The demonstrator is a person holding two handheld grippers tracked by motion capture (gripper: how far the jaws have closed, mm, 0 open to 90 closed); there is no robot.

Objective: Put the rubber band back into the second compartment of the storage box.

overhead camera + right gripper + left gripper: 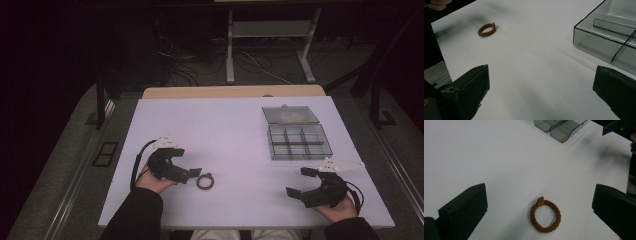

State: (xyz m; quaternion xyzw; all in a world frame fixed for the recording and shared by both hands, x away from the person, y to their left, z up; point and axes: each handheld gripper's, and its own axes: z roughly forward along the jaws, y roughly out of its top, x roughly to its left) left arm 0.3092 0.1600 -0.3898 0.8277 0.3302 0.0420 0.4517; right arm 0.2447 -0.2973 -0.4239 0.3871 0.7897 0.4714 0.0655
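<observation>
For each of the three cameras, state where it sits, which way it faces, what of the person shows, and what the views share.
High view: above the person's side, looking forward and down on the white table; both forearms, left claw, right claw.
Left gripper view: on the left claw, facing the braided brown bracelet between its open jaws.
Right gripper view: on the right claw, facing across the table.
Shared: bracelet and clear compartment box.

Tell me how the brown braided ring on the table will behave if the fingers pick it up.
The brown braided ring looks woven from cord, so it is probably soft and may squash into an oval when squeezed. It seems thin and light. It lies flat on the white table, so it is unlikely to roll, but a push would probably slide it.
</observation>
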